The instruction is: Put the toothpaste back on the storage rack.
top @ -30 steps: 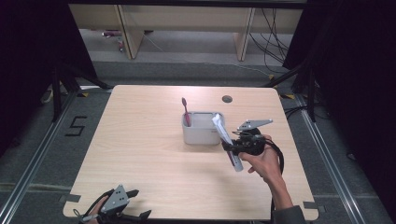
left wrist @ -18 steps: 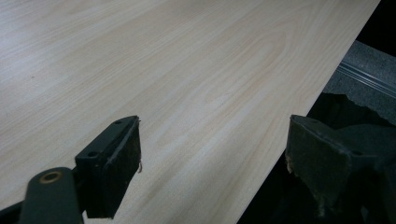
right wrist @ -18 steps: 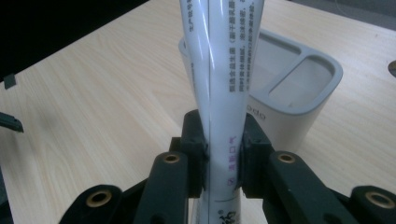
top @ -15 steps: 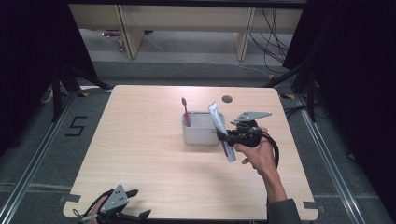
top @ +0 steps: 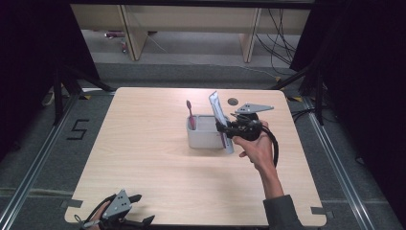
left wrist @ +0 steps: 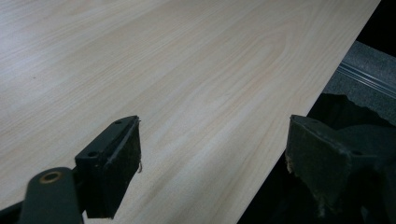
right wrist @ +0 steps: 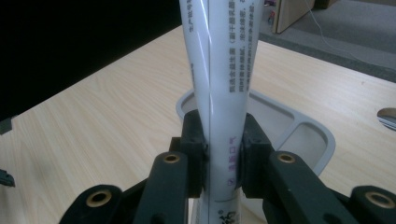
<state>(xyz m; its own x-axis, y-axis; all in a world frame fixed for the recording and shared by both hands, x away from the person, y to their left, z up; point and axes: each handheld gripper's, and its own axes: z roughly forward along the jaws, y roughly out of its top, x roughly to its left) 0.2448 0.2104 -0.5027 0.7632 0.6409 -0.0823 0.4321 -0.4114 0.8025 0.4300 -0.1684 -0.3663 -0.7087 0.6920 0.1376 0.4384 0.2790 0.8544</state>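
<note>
A: White plastic is pinched between the black pads of the right claw (right wrist: 223, 154): a toothpaste tube (right wrist: 224, 70) with printed lettering, gripped on its lower part, the jaws drawn narrow against both sides.

B: How is the tube seen from above?

A: In the high view the right claw (top: 224, 130) is carried at the right edge of a grey organiser tray (top: 203, 139). The toothpaste tube (top: 218, 112) is held nearly upright, tilted a little, its flat crimped end uppermost and its lower end hanging down by the tray's right wall. Whether that wall is touched cannot be told.

B: And inside the tray?

A: A toothbrush (top: 190, 114) with a dark red handle is stood in the left compartment, head up. In the right gripper view the tray's rim (right wrist: 322, 135) and a divider are seen just behind the tube.

B: What lies farther out?

A: A pale wooden tabletop (top: 158, 158) carries the tray near its middle. A small round dark hole (top: 233, 101) is set in the board near the far edge, well apart from the tray.

B: The other claw?

A: The left claw (top: 139, 221) is held at the near left corner of the tabletop, far from the tray. In the left gripper view the left claw (left wrist: 212, 165) is spread wide, with nothing but bare wood and the tabletop's edge between the jaws.
</note>
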